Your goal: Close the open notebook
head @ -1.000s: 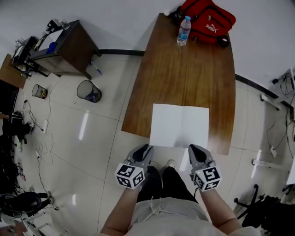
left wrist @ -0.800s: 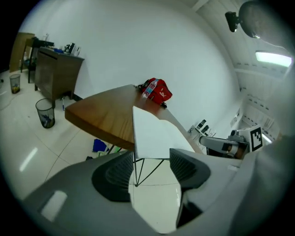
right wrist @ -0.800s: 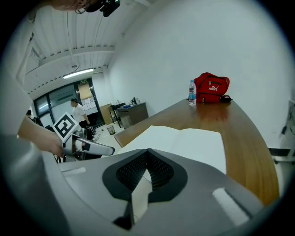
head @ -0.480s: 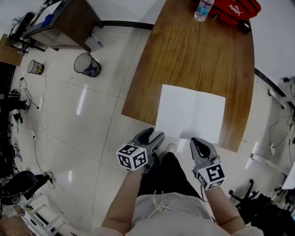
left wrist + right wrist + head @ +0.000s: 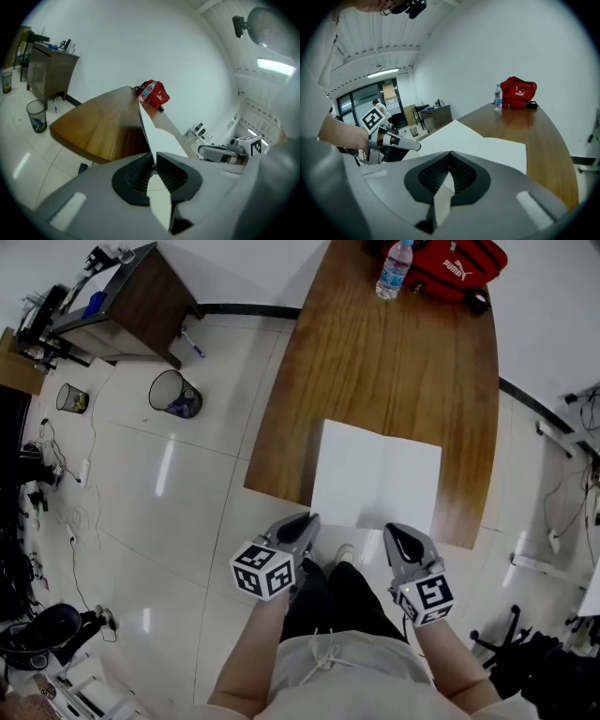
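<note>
Closing in since half a second ago, the left gripper (image 5: 302,524) is now sitting at the near-left corner of the open notebook (image 5: 375,476). Its jaws, which were gaping wide then, are closing almost together. The left gripper view is showing the thin white edge of the left page running into the narrow gap between the pads. The right gripper (image 5: 397,533) is hanging beside it, just short of the notebook's near edge. Its jaws are meeting at the tips and are holding nothing. The notebook is lying spread open, blank pages up, at the near end of the wooden table (image 5: 375,362), with its near edge reaching the table's rim. At the far end, a water bottle (image 5: 394,269) is standing just beside a red bag (image 5: 450,263). Off to the left, a mesh bin (image 5: 174,395) is standing on the tiled floor near a dark cabinet (image 5: 122,301).
</note>
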Motion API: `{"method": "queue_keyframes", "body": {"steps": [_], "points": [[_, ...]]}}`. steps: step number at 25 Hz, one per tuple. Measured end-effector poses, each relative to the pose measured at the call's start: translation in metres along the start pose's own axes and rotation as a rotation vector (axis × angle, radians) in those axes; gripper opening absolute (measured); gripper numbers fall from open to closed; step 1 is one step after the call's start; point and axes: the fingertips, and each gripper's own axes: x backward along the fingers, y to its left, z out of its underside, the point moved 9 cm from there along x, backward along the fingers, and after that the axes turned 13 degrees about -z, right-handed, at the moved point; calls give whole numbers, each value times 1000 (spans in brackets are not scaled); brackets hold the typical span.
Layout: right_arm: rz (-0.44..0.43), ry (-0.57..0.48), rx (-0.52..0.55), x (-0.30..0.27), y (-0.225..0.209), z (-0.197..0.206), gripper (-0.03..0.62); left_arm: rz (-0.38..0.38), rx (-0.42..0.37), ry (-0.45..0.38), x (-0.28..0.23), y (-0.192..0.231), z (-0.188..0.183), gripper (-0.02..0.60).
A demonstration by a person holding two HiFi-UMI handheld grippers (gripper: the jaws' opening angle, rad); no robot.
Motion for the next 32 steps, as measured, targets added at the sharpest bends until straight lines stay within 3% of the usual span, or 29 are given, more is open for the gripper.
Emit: {"method": "queue_keyframes", "body": {"steps": [6, 10, 17, 22, 27, 32], "points": [[83, -84, 20, 29, 2, -22, 2, 65, -168, -21, 19, -48, -34, 32], [175, -135, 19, 68, -14, -32, 2, 130, -229, -36, 8, -88, -41, 28], [331, -222, -43, 127, -27, -23, 2, 252, -371, 15, -24, -148, -32, 37], [383, -221, -64, 153, -41, -11, 2, 314, -390, 86, -63, -178, -4, 44], [417, -207, -120, 166, -55, 10, 2, 321, -434, 187, -106, -193, 29, 64], [428, -190, -146, 175, -69, 28, 2, 269, -450, 251, -129, -192, 53, 71]]}}
